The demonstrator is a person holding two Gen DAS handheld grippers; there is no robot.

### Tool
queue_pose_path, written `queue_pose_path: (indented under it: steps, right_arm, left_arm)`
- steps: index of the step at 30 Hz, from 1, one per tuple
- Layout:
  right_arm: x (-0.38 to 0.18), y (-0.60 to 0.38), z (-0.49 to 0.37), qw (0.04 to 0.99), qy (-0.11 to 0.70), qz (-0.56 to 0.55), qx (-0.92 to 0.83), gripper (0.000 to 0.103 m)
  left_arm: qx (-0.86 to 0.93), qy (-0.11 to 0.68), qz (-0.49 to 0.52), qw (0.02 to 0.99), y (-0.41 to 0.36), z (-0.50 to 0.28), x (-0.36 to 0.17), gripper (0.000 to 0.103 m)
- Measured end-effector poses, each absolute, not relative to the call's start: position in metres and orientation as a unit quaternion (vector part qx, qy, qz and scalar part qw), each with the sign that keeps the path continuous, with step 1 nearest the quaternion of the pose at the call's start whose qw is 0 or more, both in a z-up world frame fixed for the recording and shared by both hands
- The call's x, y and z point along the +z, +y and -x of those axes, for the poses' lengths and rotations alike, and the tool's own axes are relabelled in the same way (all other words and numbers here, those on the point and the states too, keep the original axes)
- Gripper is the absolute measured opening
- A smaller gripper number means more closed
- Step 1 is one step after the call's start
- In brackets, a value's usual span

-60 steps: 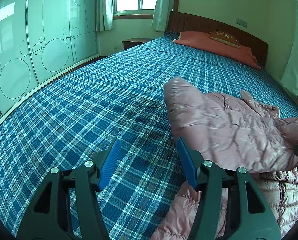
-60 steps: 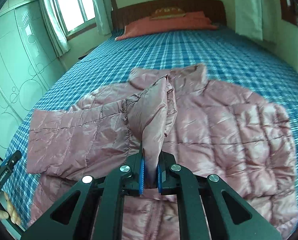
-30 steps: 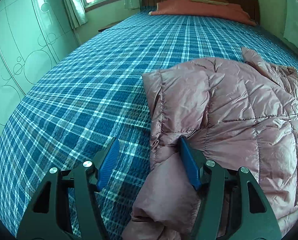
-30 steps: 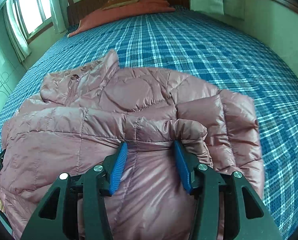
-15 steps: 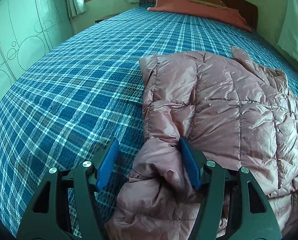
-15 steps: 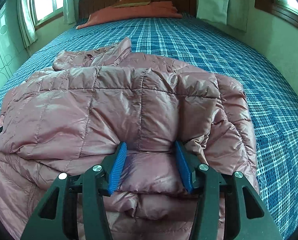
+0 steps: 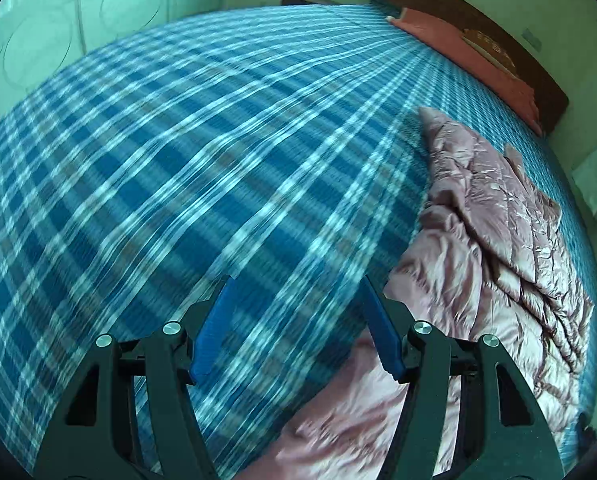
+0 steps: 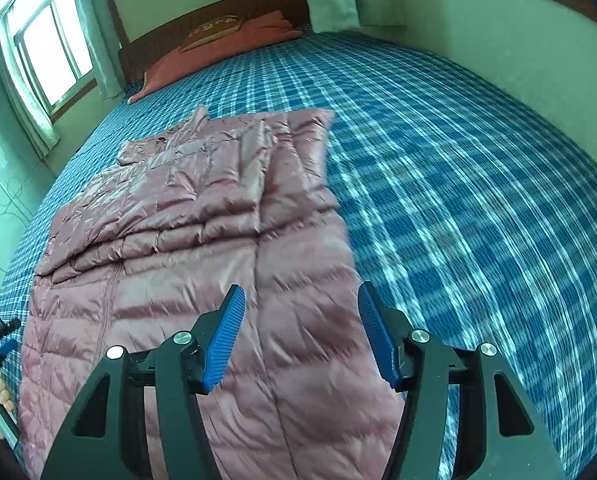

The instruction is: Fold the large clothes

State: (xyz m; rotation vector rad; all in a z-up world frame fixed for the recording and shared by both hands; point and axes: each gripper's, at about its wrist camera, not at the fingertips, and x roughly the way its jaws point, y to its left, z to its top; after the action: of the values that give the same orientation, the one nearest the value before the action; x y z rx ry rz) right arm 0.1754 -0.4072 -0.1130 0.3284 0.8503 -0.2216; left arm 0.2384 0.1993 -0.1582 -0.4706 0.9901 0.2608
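Blue plaid bed point(image 8: 458, 152) under pink puffer jacket point(image 8: 202, 240), red pillow point(image 8: 218, 52).

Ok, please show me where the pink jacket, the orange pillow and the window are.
pink jacket point(image 8: 202, 280): right wrist view, quilted body.
orange pillow point(image 8: 218, 48): right wrist view, its top.
window point(image 8: 52, 60): right wrist view, the glass.

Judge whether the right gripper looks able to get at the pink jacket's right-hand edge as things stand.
Probably yes: the right gripper is open and empty above the pink jacket, whose edge lies flat on the bedspread with nothing in between.
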Motion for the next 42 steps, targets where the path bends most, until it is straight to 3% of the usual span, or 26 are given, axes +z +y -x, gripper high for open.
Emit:
queue_pose_path:
  steps: [14,27,42]
  right_arm:
    - [-0.151,-0.443,-0.006,0.858,0.380,-0.326,-0.118,0.059]
    - [-0.180,-0.431,0.044,0.811,0.371,-0.448,-0.063,0.060]
    - [-0.181,-0.404,0.044,0.809,0.353,-0.470,-0.014,0.062]
  left_arm:
    - [0.115,0.445,0.387,0.800,0.240,-0.080,-0.169,0.063]
    - [0.059,0.439,0.470,0.763,0.237,-0.020,-0.179,0.063]
    - [0.054,0.439,0.541,0.716,0.241,0.026,-0.181,0.063]
